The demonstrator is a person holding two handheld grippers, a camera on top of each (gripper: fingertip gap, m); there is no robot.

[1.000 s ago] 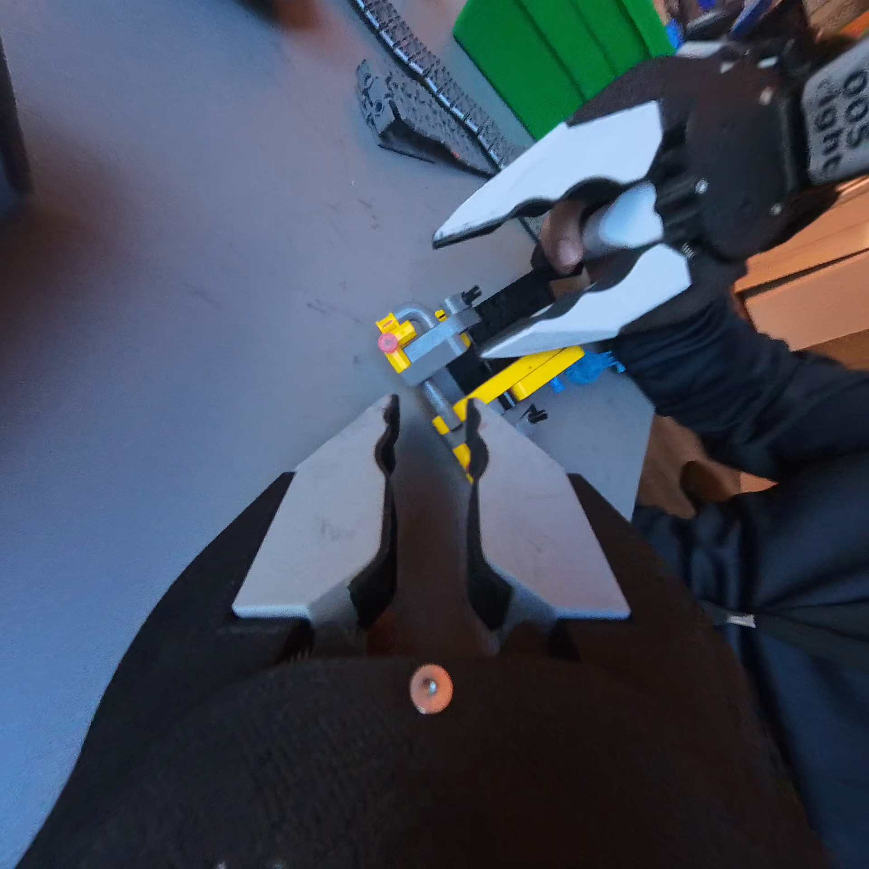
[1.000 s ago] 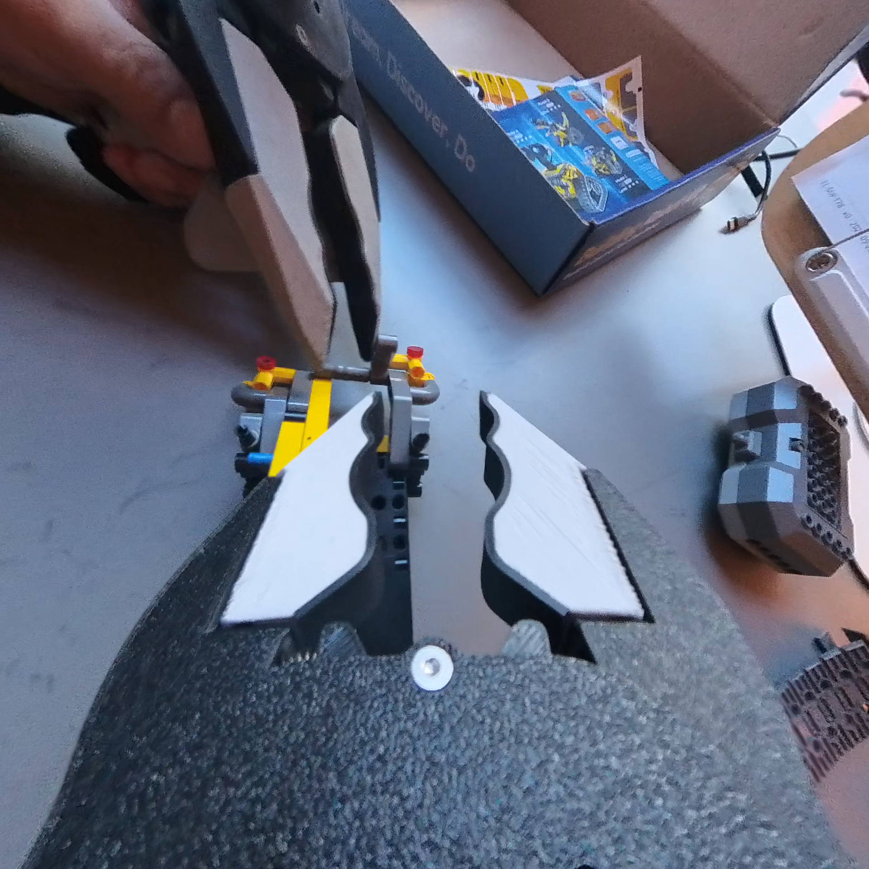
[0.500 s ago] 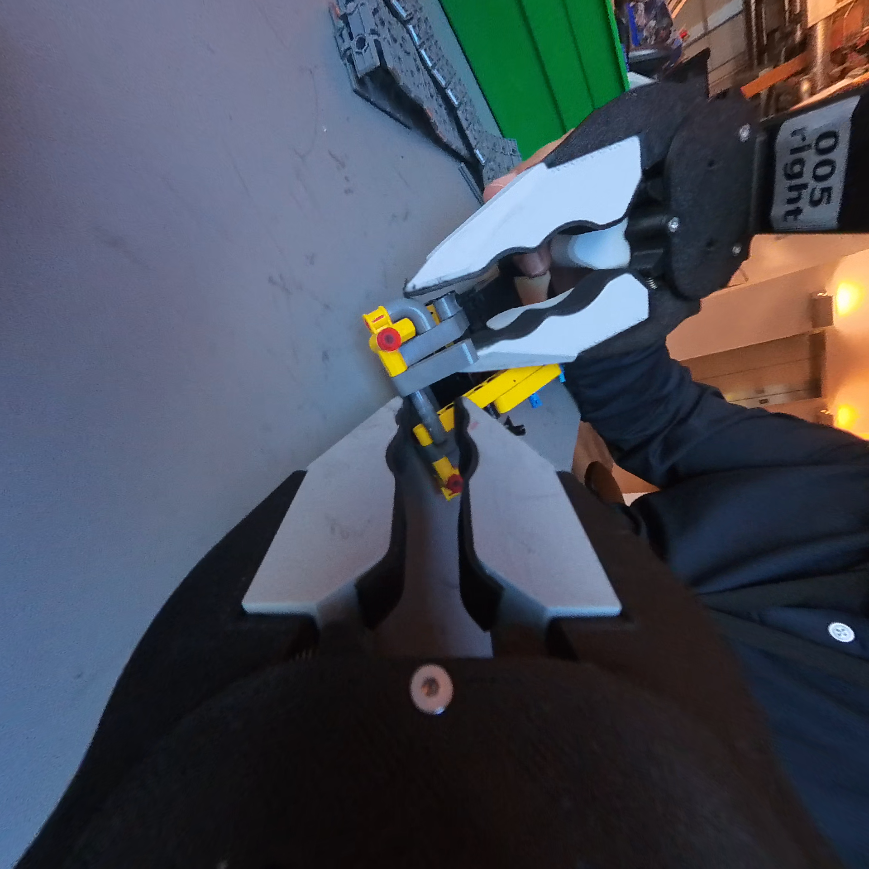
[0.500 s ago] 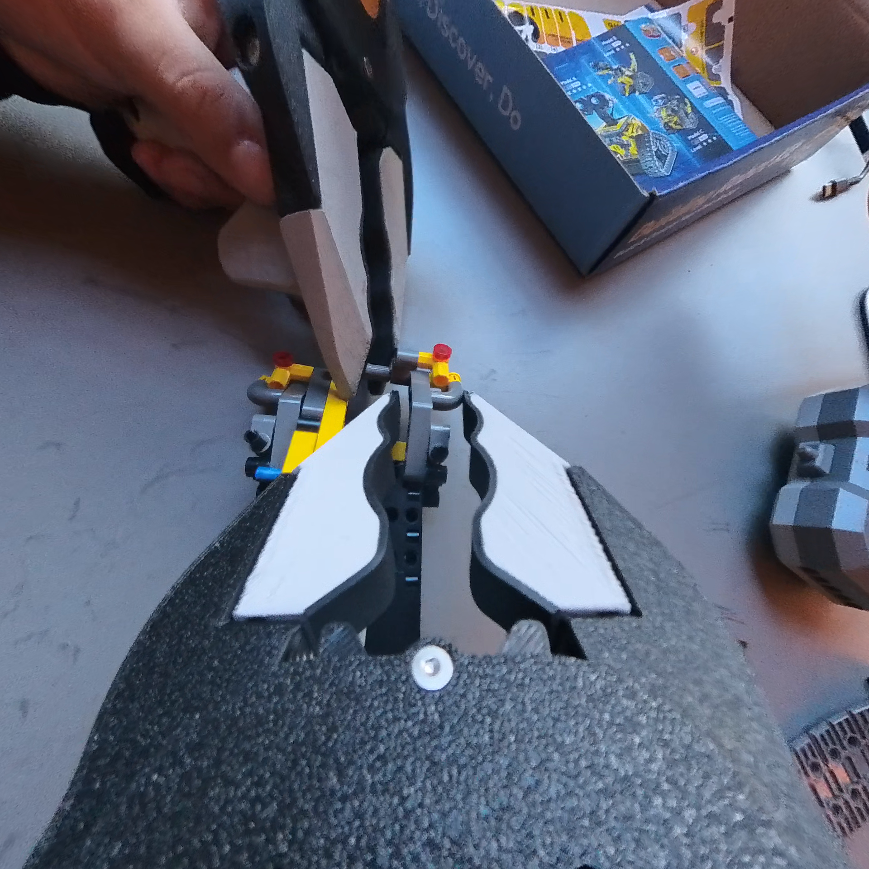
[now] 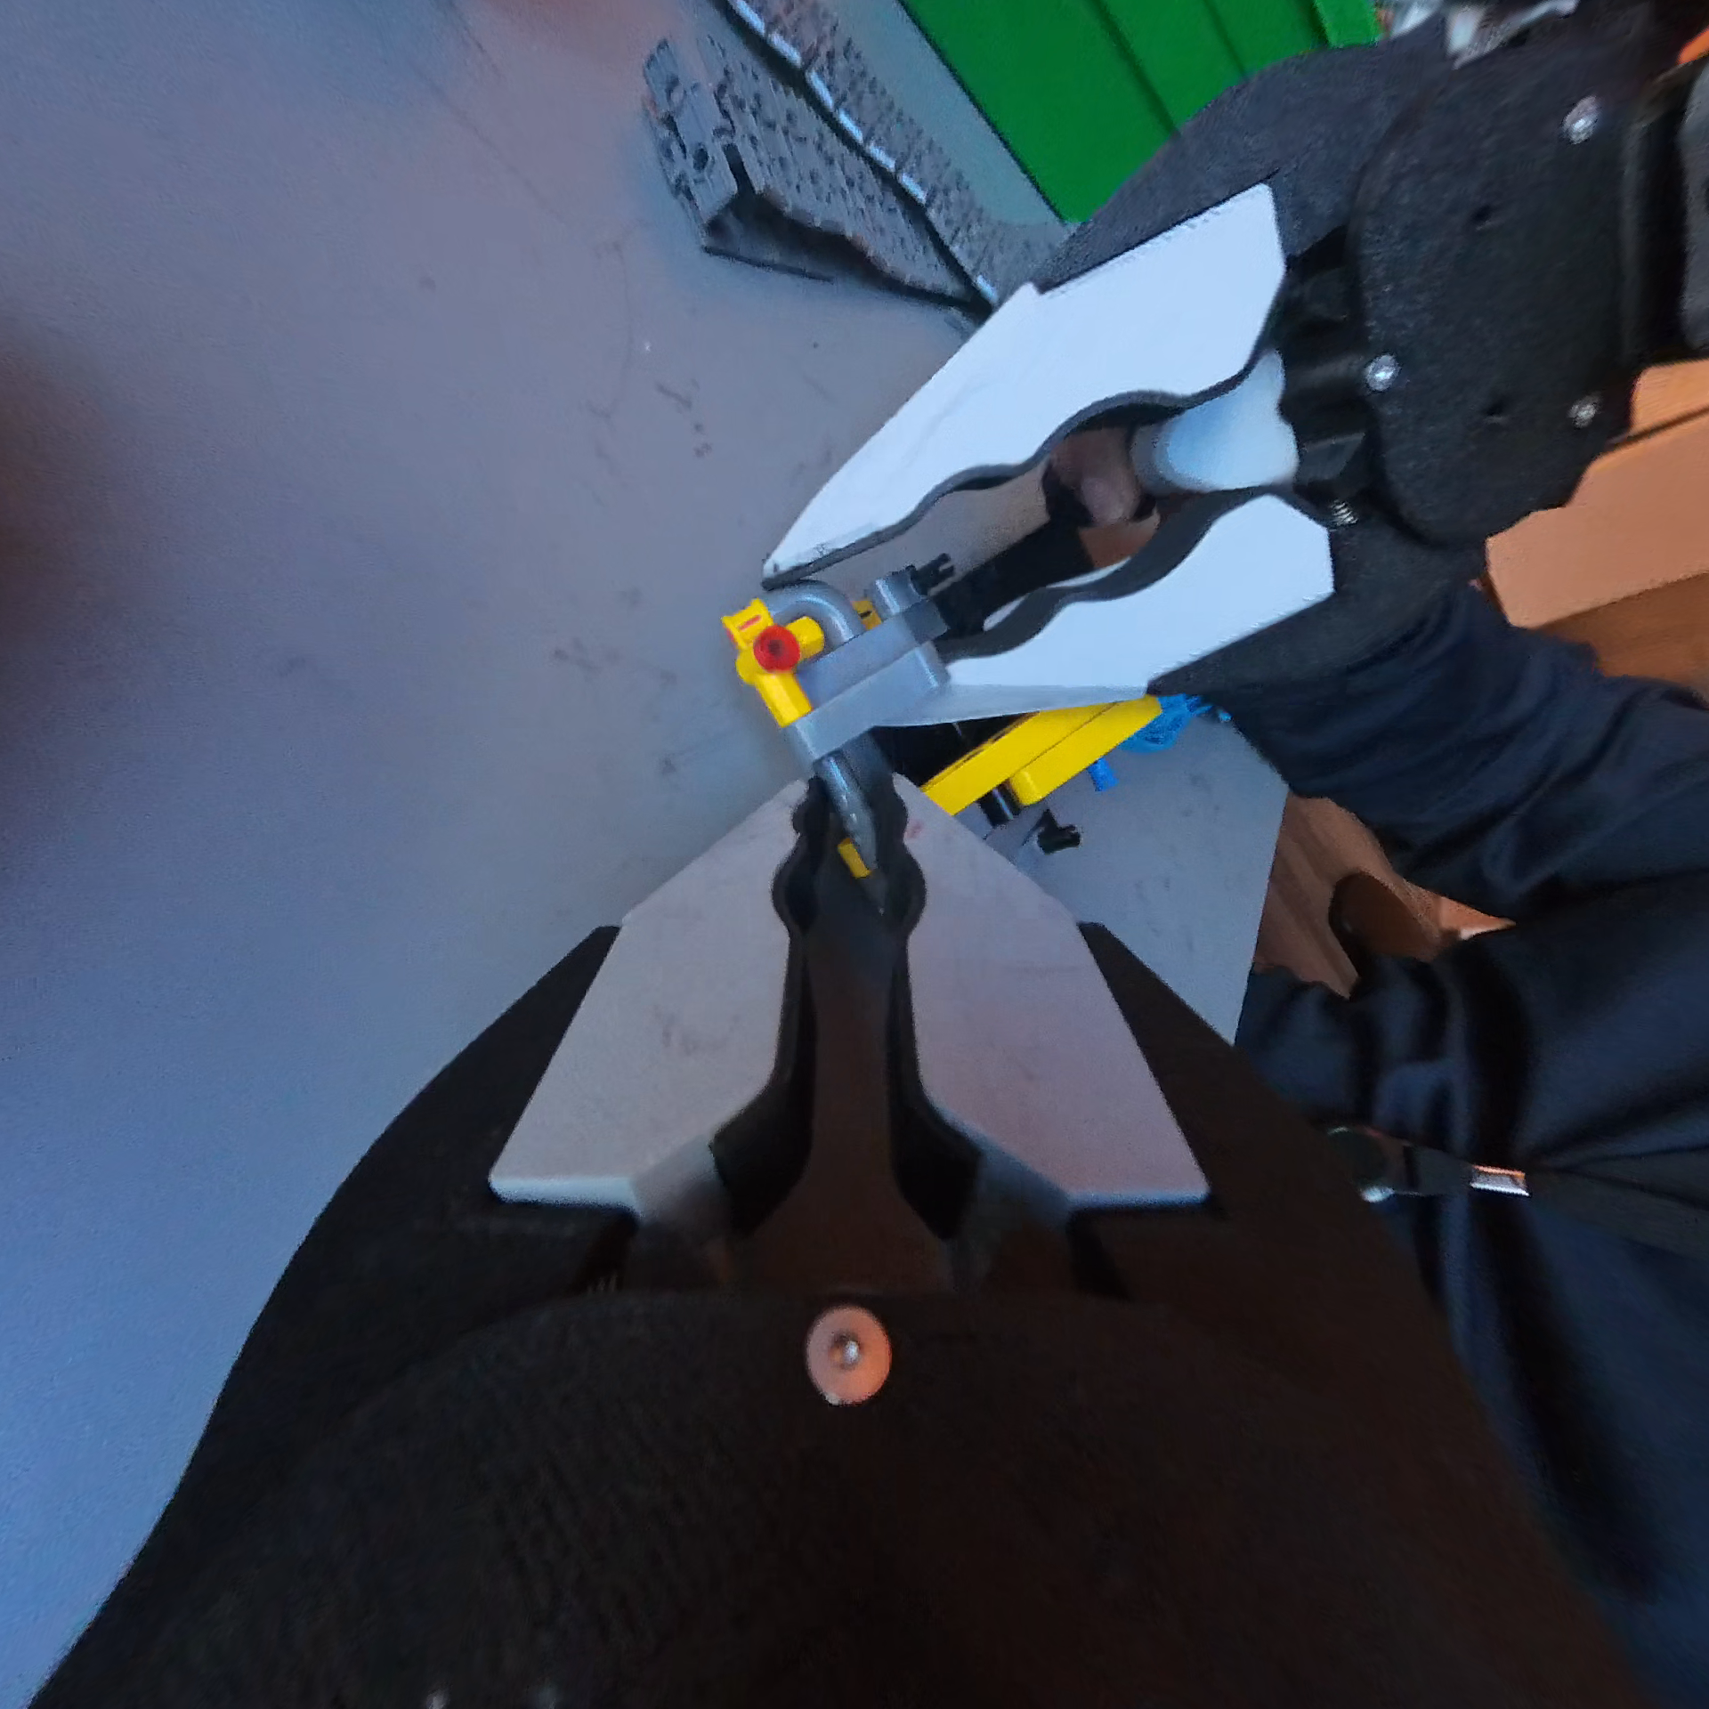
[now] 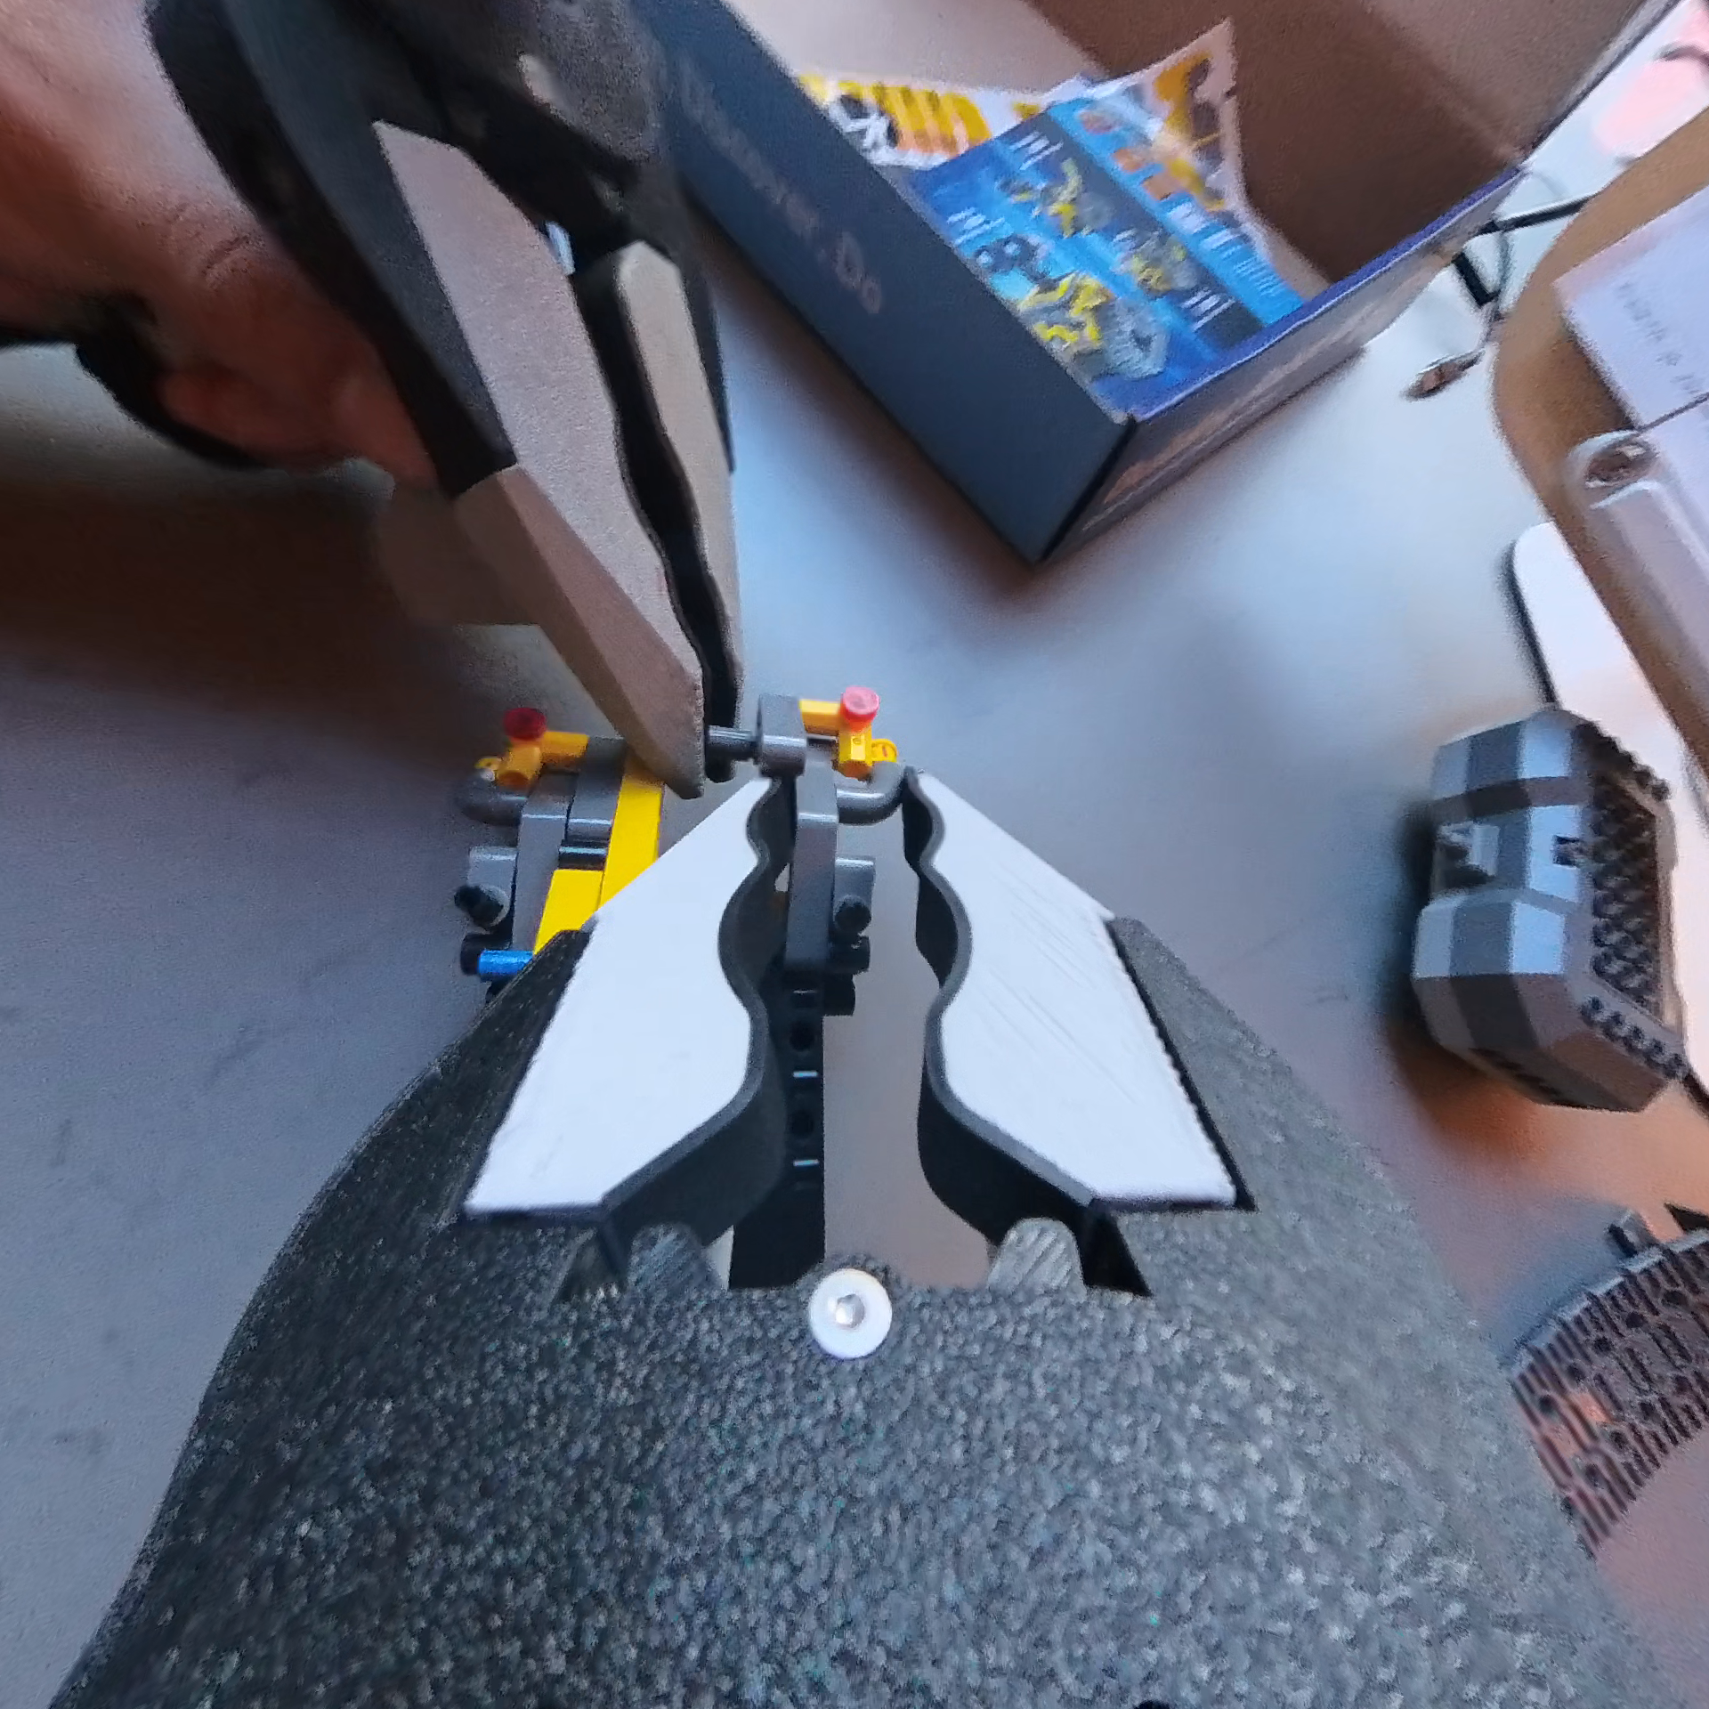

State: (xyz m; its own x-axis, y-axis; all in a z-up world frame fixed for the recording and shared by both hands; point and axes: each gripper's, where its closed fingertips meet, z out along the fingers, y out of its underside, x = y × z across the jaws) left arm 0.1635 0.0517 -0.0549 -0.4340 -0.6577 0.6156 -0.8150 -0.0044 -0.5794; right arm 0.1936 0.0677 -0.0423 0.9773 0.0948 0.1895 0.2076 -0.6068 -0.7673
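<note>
Both grippers are on the little yellow-and-grey brick model (image 6: 592,832), which sits mid-tabletop (image 5: 277,740). The left hand-held gripper (image 5: 846,814) pinches the model's grey bar tight. The right hand-held gripper (image 6: 837,786) straddles a grey beam with its fingers slightly apart. A grey block (image 6: 1544,906) sits at 3 o'clock and a blue box (image 6: 925,305) at 1 o'clock.

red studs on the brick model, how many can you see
2. In the right wrist view, one red stud sits on the yellow piece at the model's far left corner; the other on the yellow piece at its far right. The claws may hide more.
</note>
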